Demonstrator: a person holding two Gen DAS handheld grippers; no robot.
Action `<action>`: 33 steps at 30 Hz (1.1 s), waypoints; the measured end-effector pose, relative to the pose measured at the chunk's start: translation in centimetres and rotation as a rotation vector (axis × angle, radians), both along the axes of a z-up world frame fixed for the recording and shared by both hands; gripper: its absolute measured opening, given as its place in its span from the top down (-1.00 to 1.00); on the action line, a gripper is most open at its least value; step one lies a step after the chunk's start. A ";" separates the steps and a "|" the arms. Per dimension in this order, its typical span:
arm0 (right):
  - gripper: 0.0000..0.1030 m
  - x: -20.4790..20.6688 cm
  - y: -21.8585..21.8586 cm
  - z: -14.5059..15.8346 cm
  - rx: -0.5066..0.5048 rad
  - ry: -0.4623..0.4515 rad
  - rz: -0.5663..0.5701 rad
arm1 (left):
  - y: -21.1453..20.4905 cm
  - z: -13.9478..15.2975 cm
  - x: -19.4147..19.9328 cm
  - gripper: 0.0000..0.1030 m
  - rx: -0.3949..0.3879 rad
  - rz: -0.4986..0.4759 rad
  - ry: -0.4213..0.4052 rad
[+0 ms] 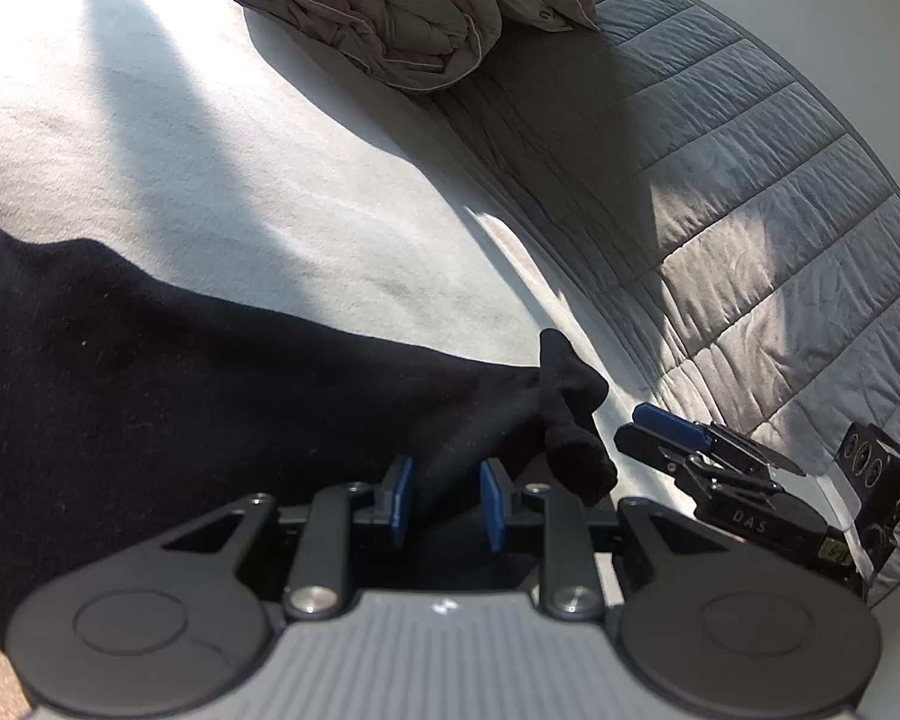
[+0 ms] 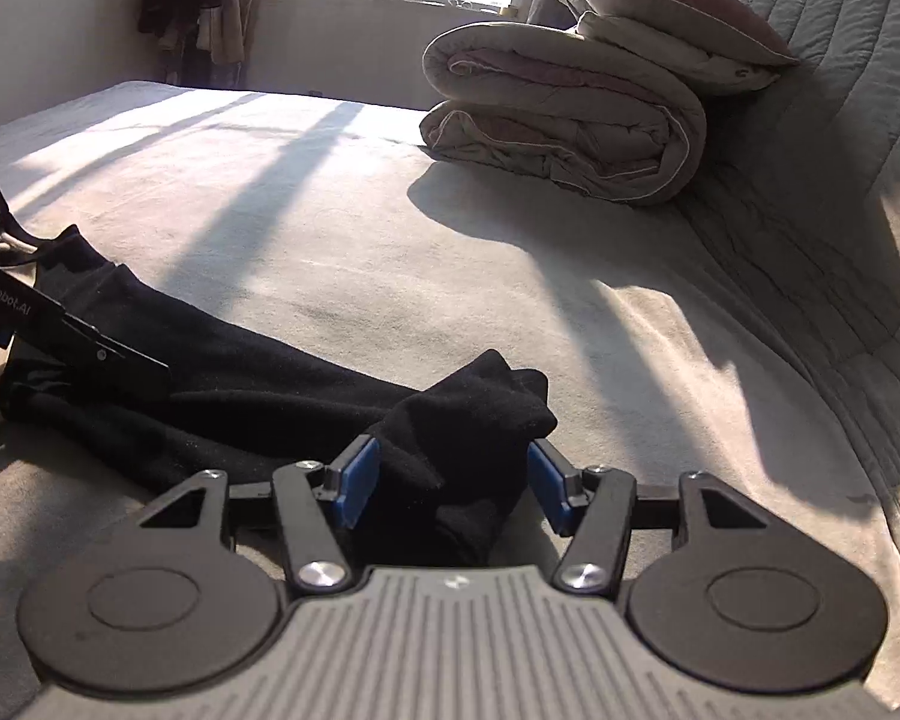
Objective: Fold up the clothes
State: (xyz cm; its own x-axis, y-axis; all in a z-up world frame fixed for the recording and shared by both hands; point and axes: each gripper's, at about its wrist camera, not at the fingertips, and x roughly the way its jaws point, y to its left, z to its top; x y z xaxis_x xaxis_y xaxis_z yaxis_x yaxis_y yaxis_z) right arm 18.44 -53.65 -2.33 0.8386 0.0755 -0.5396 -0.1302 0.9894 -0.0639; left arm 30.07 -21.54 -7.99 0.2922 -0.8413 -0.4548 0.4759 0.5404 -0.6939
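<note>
On the bed (image 2: 390, 228), a black garment (image 1: 180, 372) lay spread across the pale cover, running from the left edge toward the middle, with a bunched end (image 2: 474, 414) at its right. The left gripper (image 1: 444, 498) sat low over the cloth; its blue fingers (image 1: 399, 501) pinched a fold of the black fabric between them. Just to its right, the right gripper (image 2: 453, 486) pointed at the bunched end. Its fingers (image 2: 357, 480) stood spread, with the bunched cloth lying between them; the left pad was at the cloth and the right pad was clear of it. Farther right, a rolled beige quilt (image 2: 570, 114) rested on the bed with a pillow (image 2: 678, 18) on top, against a grey quilted headboard (image 1: 750, 180).
</note>
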 end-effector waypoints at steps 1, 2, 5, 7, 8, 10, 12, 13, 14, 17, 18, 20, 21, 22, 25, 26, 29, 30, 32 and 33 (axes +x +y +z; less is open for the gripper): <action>-0.13 0.1 -0.8 0.1 0.064 -0.007 -0.019 | 0.0 0.0 0.0 0.51 0.000 0.000 0.000; -0.13 0.4 -1.6 0.0 0.130 -0.007 -0.046 | 0.0 0.0 0.0 0.51 0.000 0.000 0.000; -0.01 1.6 -2.6 -1.0 0.252 0.026 -0.118 | 0.1 0.0 -0.1 0.51 0.001 0.001 -0.002; 0.06 2.5 -2.6 -1.7 0.293 0.039 -0.152 | 0.1 0.0 -0.1 0.51 0.002 0.001 -0.003; 0.06 2.8 -2.5 -2.0 0.306 0.037 -0.160 | 0.1 0.0 -0.1 0.51 0.002 0.001 -0.003; 0.09 3.2 -2.1 -2.5 0.326 0.022 -0.157 | 0.2 0.0 0.0 0.51 0.001 0.001 -0.002; 0.16 3.0 -1.8 -2.3 0.318 0.006 -0.161 | 0.1 0.0 0.0 0.51 0.002 0.001 -0.003; 0.37 2.9 -1.7 -2.2 0.311 -0.002 -0.164 | 0.1 0.0 0.0 0.51 0.002 0.001 -0.003; 0.54 2.8 -1.6 -2.1 0.305 -0.010 -0.167 | 0.1 -0.1 0.0 0.51 0.002 0.000 -0.003; 0.70 2.3 -1.8 -1.7 0.300 -0.030 -0.175 | 0.1 -0.1 0.0 0.51 0.002 0.000 -0.003; 0.72 2.2 -2.2 -1.5 0.300 -0.038 -0.184 | 0.1 -0.1 0.1 0.51 0.002 -0.001 -0.003; 0.73 1.9 -2.8 -1.2 0.297 -0.048 -0.212 | 0.2 -0.1 0.1 0.51 0.004 -0.001 -0.005; 0.73 1.7 -3.1 -1.1 0.297 -0.056 -0.225 | 0.1 0.0 0.0 0.51 0.005 -0.002 -0.005; 0.76 1.5 -3.4 -1.0 0.295 -0.065 -0.241 | 0.1 0.0 0.0 0.51 0.005 -0.003 -0.006; 0.81 1.0 -4.5 -0.7 0.281 -0.084 -0.292 | 0.2 0.1 0.0 0.48 0.007 -0.006 -0.009; 0.81 0.8 -4.9 -0.7 0.287 -0.078 -0.305 | 0.2 0.1 0.0 0.46 0.001 -0.007 -0.005; 0.76 0.5 -6.0 -0.6 0.345 -0.036 -0.304 | 0.3 0.2 0.0 0.46 -0.004 -0.008 -0.004; 0.66 0.4 -6.2 -0.5 0.376 -0.014 -0.278 | 0.3 0.4 -0.1 0.46 -0.003 -0.013 -0.012; 0.55 0.3 -6.1 -0.2 0.410 0.014 -0.237 | 0.1 0.7 -0.4 0.43 -0.003 -0.030 -0.032; 0.50 0.3 -5.8 0.0 0.421 0.026 -0.210 | -0.1 0.8 -0.6 0.42 -0.005 -0.042 -0.044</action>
